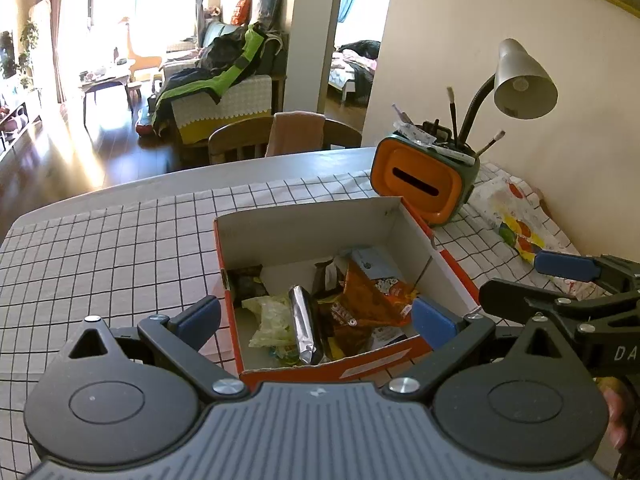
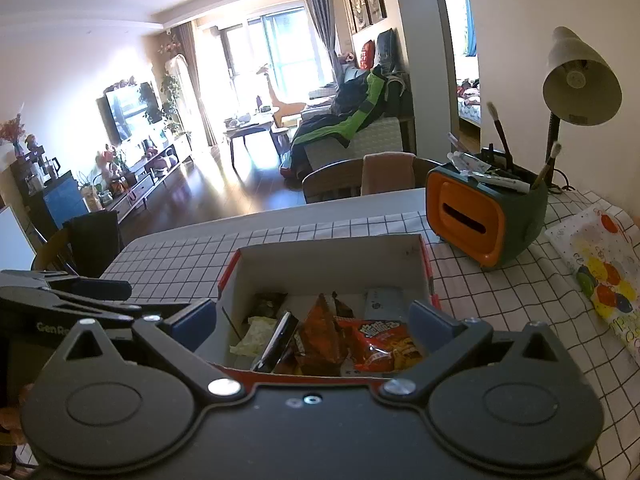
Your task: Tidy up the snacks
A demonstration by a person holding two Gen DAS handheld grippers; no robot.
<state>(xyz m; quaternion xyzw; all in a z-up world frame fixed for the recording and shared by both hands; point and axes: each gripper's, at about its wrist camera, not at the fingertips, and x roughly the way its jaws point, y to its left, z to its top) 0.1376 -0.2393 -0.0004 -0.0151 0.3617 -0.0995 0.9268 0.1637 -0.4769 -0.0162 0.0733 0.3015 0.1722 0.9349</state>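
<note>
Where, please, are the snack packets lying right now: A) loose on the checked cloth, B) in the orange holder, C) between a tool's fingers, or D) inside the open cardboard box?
D: the snack packets lie inside the open box, and both tools are open and empty above it.

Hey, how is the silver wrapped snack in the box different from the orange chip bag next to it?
The silver wrapped snack is a narrow, plain foil stick; the orange chip bag is wide, flat and printed with bold characters. The silver snack lies lengthwise near the middle of the box; the orange bag lies crumpled toward the box's right side. Both rest loose inside the box, touched by neither tool.
</note>
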